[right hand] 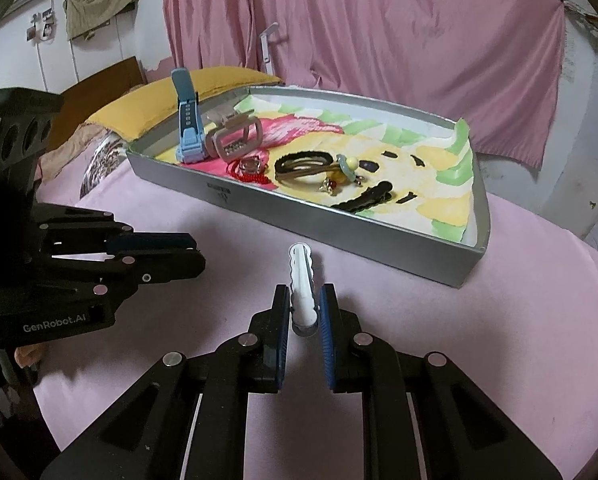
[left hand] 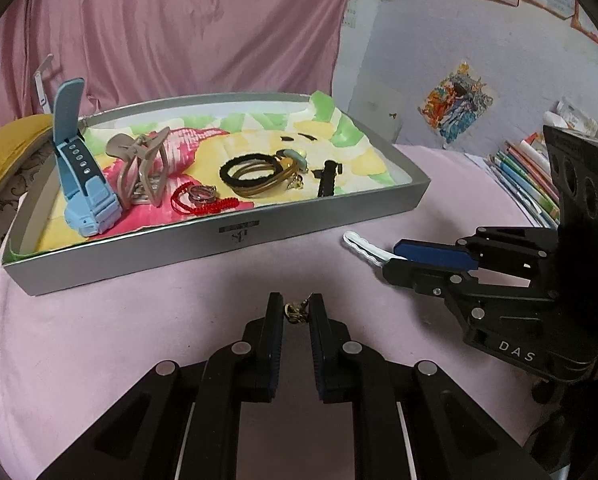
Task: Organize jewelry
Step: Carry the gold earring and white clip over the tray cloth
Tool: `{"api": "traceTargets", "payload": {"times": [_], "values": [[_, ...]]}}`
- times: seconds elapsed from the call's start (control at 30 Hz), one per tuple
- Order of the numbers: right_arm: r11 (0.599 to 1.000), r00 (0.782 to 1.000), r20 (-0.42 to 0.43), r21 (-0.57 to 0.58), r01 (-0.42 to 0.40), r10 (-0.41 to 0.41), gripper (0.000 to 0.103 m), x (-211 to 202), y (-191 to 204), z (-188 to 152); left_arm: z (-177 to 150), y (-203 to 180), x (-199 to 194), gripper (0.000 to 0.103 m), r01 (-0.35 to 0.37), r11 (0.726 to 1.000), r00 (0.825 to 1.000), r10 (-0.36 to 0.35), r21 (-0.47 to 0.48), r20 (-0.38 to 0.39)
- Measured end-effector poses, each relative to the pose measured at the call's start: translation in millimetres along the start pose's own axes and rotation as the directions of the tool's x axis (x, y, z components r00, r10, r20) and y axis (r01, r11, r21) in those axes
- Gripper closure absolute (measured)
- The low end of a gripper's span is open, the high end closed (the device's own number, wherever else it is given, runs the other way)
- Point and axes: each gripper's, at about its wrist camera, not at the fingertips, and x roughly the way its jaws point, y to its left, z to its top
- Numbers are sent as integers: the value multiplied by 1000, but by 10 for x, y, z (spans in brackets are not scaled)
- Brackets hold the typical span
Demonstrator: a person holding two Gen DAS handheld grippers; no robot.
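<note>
Pink curtains (left hand: 179, 28) hang behind a surface spread with a pale pink cloth (left hand: 139, 320), and on that cloth sits a shallow grey rectangular tray (left hand: 227, 236) lined with a colourful printed fabric. Inside the tray, a light blue watch with a rubber strap (left hand: 87, 192) stands at one end with its strap rising upright. Just beside it lies a beige plastic claw hair clip (left hand: 143, 168), then a red braided cord bracelet (left hand: 195, 202) with silvery rings on it. Near the middle is a black hair tie looped together with brown bands (left hand: 251, 176), a pale green round piece at their edge, and a flat black hair clip (left hand: 327, 180) lies a little further along.

Outside the tray, on the cloth in front of its near wall, the left gripper (left hand: 297, 312) has its fingers closed on a small gold-coloured trinket (left hand: 295, 314), possibly an earring; it is too small to make out in detail. To its right, the right gripper (right hand: 305, 312) is clamped on the near end of a white wavy-edged plastic hair clip (right hand: 301, 276), whose far end points toward the tray. Whether the clip rests on the cloth cannot be told. Stacked books (left hand: 527, 176) lie by the wall at the right.
</note>
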Motion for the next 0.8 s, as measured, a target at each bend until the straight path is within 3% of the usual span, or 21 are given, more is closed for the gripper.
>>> {"api": "traceTargets", "payload": {"times": [0.2, 0.4, 0.6, 0.8], "values": [[998, 992, 126, 57, 5, -12, 90, -180, -31, 41, 56, 65, -135, 91, 2, 999, 996, 2, -44, 85], [994, 970, 241, 108, 12, -38, 90, -308, -77, 148, 194, 159, -309, 91, -22, 996, 978, 39, -88, 204], [989, 923, 376, 142, 32, -84, 90, -429, -79, 279, 354, 185, -478, 91, -63, 992, 934, 96, -108, 343], [982, 866, 482, 178, 56, -137, 90, -454, -131, 424, 505, 175, -558, 91, -105, 986, 873, 153, -127, 464]]}}
